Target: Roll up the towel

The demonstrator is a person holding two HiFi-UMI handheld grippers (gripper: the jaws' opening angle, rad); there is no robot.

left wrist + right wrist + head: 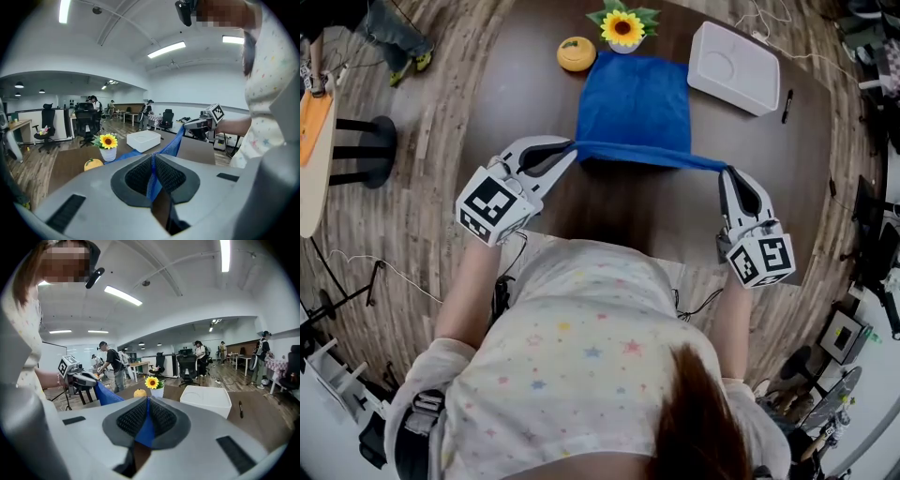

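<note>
A blue towel [634, 105] lies spread on the dark brown table [525, 84], its near edge lifted and stretched taut between both grippers. My left gripper [571, 147] is shut on the towel's near left corner. My right gripper [724, 169] is shut on the near right corner. In the left gripper view blue cloth [153, 176] is pinched between the black pads, and the towel runs off toward the other gripper [204, 122]. In the right gripper view the blue towel [146, 427] is likewise clamped between the pads.
A white tray [733, 66] sits at the table's far right with a black pen [787, 105] beside it. A potted sunflower [622, 28] and an orange fruit [576, 53] stand just beyond the towel's far edge. Chairs and people fill the room behind.
</note>
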